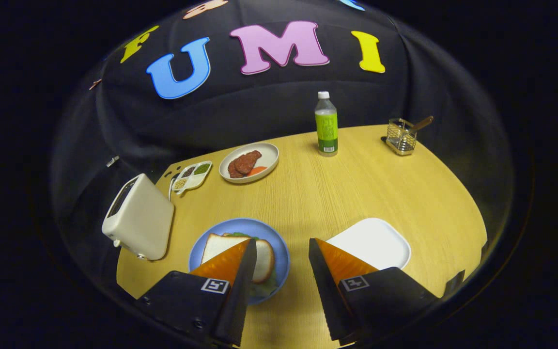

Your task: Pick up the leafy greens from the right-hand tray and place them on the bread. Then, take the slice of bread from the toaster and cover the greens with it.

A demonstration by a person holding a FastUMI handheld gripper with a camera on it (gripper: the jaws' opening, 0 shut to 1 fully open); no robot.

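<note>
Blue plate [279, 242]: holds a bread slice [221, 245] on top, greens [265, 287] peeking from under it, so by my reckoning the sandwich is closed. White tray [380, 240], just ahead of my right finger: bare, its greens taken. Toaster [139, 218], beside the plate: slot looks empty. My claw [279, 252]: fingers spread, pinching nothing, hanging above the wooden table [337, 194].

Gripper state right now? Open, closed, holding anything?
Gripper: open, holding nothing; bare table shows between its fingers, with the bread slice on the blue plate beside the left finger.
</note>
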